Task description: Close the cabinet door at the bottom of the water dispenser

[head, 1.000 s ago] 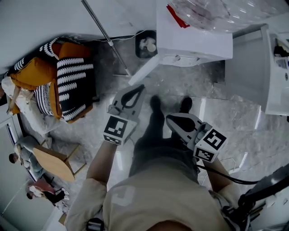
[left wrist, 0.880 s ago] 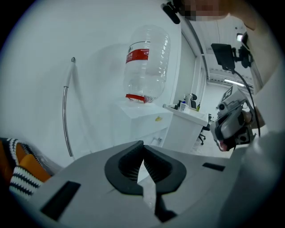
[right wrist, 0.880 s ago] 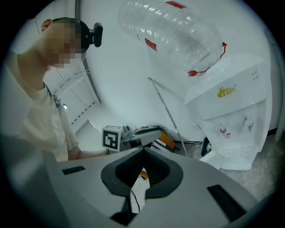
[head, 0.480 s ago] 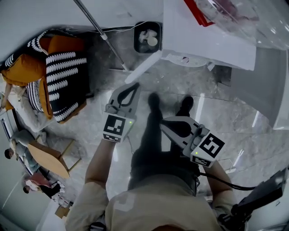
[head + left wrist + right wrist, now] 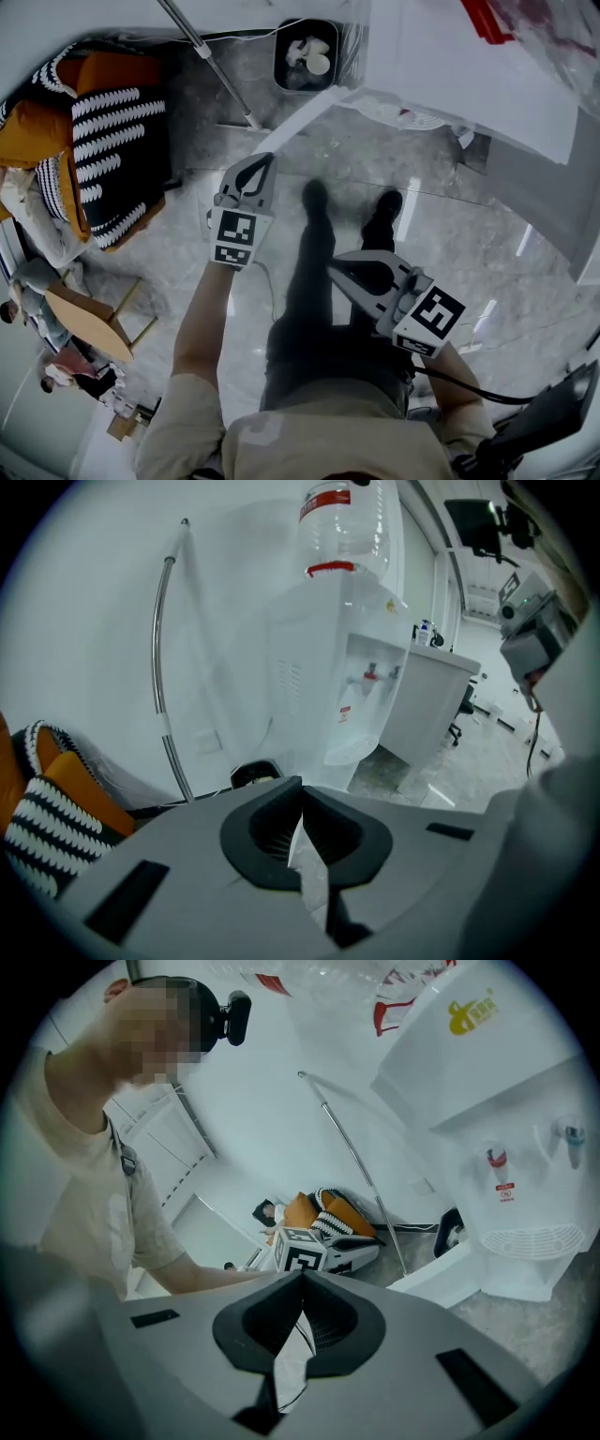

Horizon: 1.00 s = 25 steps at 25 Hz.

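The white water dispenser (image 5: pixel 469 66) stands at the top right of the head view, with a clear bottle (image 5: pixel 342 527) on top. Its bottom cabinet door (image 5: pixel 295 120) hangs open and shows as a white strip swung out to the left. My left gripper (image 5: pixel 268 159) is shut and empty, its tips just below the door's free end and apart from it. In the left gripper view the gripper (image 5: pixel 301 785) hides the cabinet. My right gripper (image 5: pixel 336 265) is lower and to the right, jaws together, holding nothing. The right gripper view (image 5: pixel 302 1277) shows the open door (image 5: pixel 441 1274) beside the dispenser (image 5: pixel 506 1147).
A black waste bin (image 5: pixel 305 56) with crumpled paper stands left of the dispenser. A metal pole (image 5: pixel 211 66) slants down to the floor near the door. Orange and striped cushions (image 5: pixel 103 141) lie at the left. A white counter (image 5: pixel 553 187) stands at the right. The person's feet (image 5: pixel 316 197) are near the door.
Both grippers have sunk lower. The left one has come closer to the free end of the open door. Both stayed shut.
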Each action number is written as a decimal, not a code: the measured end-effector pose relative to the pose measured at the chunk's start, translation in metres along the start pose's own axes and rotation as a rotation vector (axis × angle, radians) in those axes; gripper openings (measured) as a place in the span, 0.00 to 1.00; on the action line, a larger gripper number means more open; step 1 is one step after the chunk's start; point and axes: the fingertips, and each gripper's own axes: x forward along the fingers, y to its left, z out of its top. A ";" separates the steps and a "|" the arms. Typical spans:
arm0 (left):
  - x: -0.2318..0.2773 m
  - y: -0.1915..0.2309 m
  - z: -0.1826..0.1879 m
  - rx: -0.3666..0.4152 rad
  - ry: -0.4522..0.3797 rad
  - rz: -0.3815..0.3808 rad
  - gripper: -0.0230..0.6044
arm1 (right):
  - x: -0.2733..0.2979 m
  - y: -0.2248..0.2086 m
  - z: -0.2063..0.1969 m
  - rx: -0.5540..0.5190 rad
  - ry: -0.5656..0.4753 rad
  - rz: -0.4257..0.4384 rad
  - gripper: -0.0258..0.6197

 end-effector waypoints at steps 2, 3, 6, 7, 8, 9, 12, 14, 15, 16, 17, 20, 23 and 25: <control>0.011 0.006 -0.021 0.002 0.041 0.005 0.03 | 0.002 -0.005 -0.008 0.025 0.001 0.001 0.06; 0.018 0.008 -0.029 0.005 0.055 0.008 0.03 | 0.003 -0.009 -0.012 0.033 0.005 -0.001 0.06; 0.040 0.013 -0.048 0.020 0.075 0.017 0.03 | 0.004 -0.023 -0.021 0.039 0.008 -0.016 0.06; 0.045 0.015 -0.056 0.024 0.086 0.021 0.03 | 0.005 -0.026 -0.023 0.042 0.009 -0.018 0.06; 0.049 0.016 -0.065 0.027 0.103 0.025 0.03 | 0.006 -0.027 -0.025 0.047 0.011 -0.019 0.06; 0.052 0.017 -0.075 0.029 0.124 0.028 0.03 | 0.007 -0.027 -0.027 0.053 0.016 -0.018 0.06; 0.061 0.022 -0.100 0.049 0.191 0.026 0.10 | 0.012 -0.027 -0.032 0.058 0.031 -0.012 0.06; 0.069 0.026 -0.115 0.053 0.230 0.010 0.28 | 0.016 -0.028 -0.034 0.053 0.039 -0.009 0.06; 0.073 0.027 -0.121 0.052 0.247 0.004 0.33 | 0.017 -0.029 -0.035 0.050 0.045 -0.009 0.06; 0.077 0.029 -0.129 0.050 0.266 0.001 0.37 | 0.018 -0.029 -0.036 0.049 0.050 -0.010 0.06; 0.081 0.030 -0.136 0.048 0.287 -0.002 0.39 | 0.018 -0.030 -0.037 0.048 0.054 -0.011 0.06; 0.095 0.033 -0.156 0.057 0.354 -0.021 0.43 | 0.019 -0.034 -0.038 0.053 0.060 -0.014 0.06; 0.104 0.035 -0.173 0.059 0.403 -0.035 0.43 | 0.019 -0.036 -0.040 0.069 0.057 -0.019 0.06; 0.111 0.039 -0.180 0.054 0.415 -0.025 0.43 | 0.017 -0.041 -0.041 0.073 0.057 -0.026 0.06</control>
